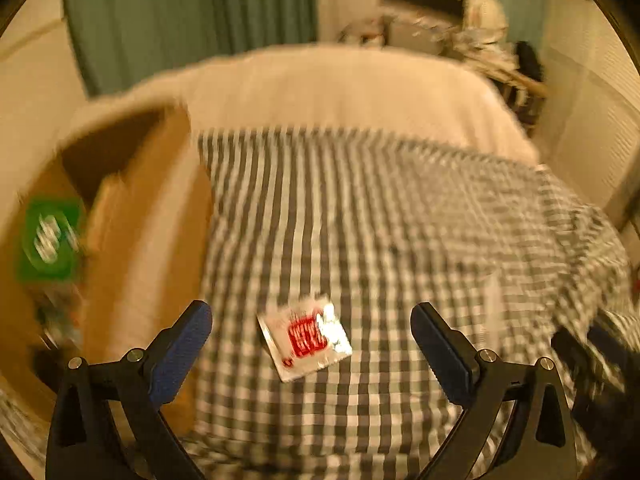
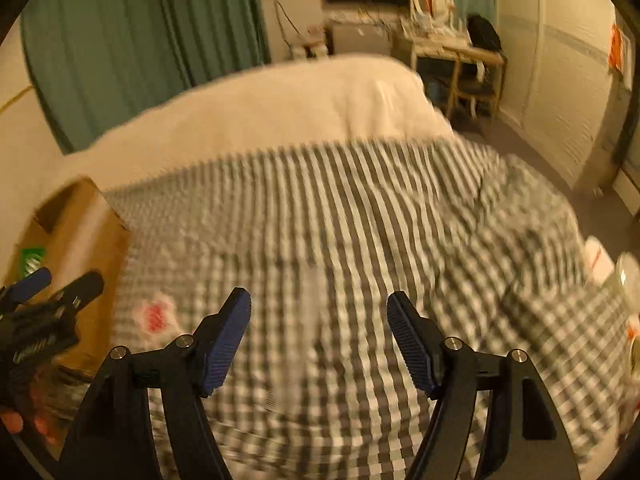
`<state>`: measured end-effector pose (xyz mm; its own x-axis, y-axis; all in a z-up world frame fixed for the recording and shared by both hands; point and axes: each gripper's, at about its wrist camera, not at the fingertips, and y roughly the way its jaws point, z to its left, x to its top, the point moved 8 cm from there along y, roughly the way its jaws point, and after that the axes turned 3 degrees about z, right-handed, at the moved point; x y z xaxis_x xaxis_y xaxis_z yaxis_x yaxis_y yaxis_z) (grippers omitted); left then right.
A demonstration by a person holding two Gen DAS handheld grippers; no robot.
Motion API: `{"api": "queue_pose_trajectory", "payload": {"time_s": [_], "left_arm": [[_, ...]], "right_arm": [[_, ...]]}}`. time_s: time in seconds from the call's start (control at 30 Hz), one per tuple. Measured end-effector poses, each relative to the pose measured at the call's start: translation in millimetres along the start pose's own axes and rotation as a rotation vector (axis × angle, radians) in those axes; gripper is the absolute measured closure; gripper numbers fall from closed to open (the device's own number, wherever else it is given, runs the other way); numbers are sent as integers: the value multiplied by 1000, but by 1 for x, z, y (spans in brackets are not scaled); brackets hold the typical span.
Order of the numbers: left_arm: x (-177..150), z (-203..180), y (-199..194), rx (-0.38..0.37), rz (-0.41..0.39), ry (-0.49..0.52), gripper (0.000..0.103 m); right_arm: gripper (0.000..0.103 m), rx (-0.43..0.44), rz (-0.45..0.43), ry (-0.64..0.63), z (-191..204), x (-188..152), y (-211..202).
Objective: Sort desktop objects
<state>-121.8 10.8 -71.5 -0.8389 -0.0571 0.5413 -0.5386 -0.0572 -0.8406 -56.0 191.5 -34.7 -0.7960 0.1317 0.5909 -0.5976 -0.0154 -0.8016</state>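
Note:
A silver sachet with a red label point(image 1: 306, 337) lies flat on the checked cloth point(image 1: 380, 240), between and just beyond the blue pads of my left gripper point(image 1: 311, 322), which is open and empty above it. The sachet shows blurred in the right wrist view point(image 2: 155, 317), left of my right gripper point(image 2: 319, 310), which is open and empty over the bare checked cloth point(image 2: 340, 220). The left gripper shows at the left edge there point(image 2: 56, 282). A brown cardboard box point(image 1: 132, 216) stands at the left, holding a green packet point(image 1: 50, 240).
White bedding point(image 2: 280, 104) lies beyond the cloth. White items point(image 2: 616, 280) sit at the cloth's right edge. A cluttered desk point(image 2: 452, 48), a dark monitor and green curtains stand at the back. Both views are motion-blurred.

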Motion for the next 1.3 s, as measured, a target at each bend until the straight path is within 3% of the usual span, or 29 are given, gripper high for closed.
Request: {"api": "queue_pose_trajectory", "payload": {"time_s": [0.13,0.23,0.33,0.43,0.47,0.5,0.6,0.63,0.7,0.83,0.97,1.17,1.3], "left_arm": [[-21,11,50,42,120,-55,1],[-23,12,68,47,147,-74,1],[-27,10,89,98,199,-44,1],[-31,12,101,56,224,-66,1],[-31,13,100,40,219,-75,3],[-31,14,99,21,214,-82,11],[-29,17,86,-13,175,-89,51],[-28,17,81,-34,167,-88,63],[-29,16,74,-80,165,-90,71],[-27,14,53,-165,124,-88,97],[-16,12,15,-288,17,-83,97],[21,28,-62,-405,-110,-74,97],[57,74,-106,-362,-173,-60,97]], "right_arm": [[33,-10,60,-40,6,-25,55],[38,14,79,-26,6,-30,79],[41,12,95,-35,7,-36,89],[43,-5,120,-51,12,-42,100],[48,-10,130,-56,12,-44,104],[54,-16,137,-60,12,-45,107],[71,-7,135,-72,15,-49,109],[72,-2,128,-80,16,-50,107],[77,10,115,-83,18,-50,102],[77,55,88,-65,18,-50,84],[77,99,55,-52,18,-44,56],[77,193,-1,-23,32,-23,-1],[77,274,-64,-82,76,7,-49]]}}
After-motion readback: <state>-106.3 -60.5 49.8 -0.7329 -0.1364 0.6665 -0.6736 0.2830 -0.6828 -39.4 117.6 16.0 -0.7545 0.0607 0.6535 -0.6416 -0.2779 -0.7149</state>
